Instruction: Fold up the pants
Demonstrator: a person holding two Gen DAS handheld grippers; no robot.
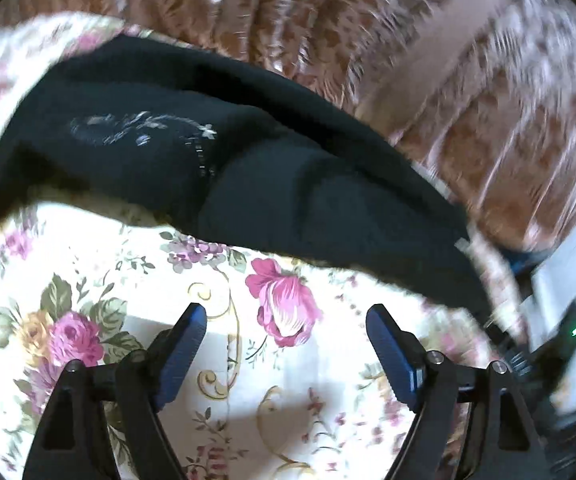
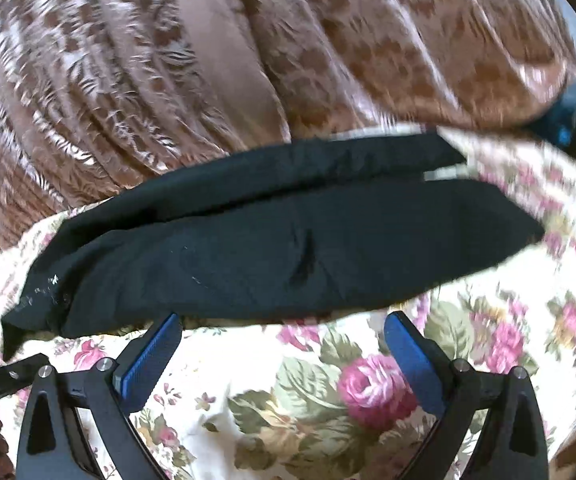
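Observation:
Black pants (image 1: 224,168) lie in a long band across the floral cloth (image 1: 136,280), with pale embroidery on their left part. They also show in the right wrist view (image 2: 288,248), legs side by side, reaching right. My left gripper (image 1: 286,312) is open and empty, a little short of the pants' near edge. My right gripper (image 2: 284,322) is open and empty, its fingertips at the near edge of the pants. Both views are motion-blurred.
A brown patterned curtain or cover (image 2: 208,60) hangs in folds just behind the pants. The floral cloth (image 2: 327,400) covers the surface in front of both grippers. A dark device with a green light (image 1: 575,328) sits at the right edge.

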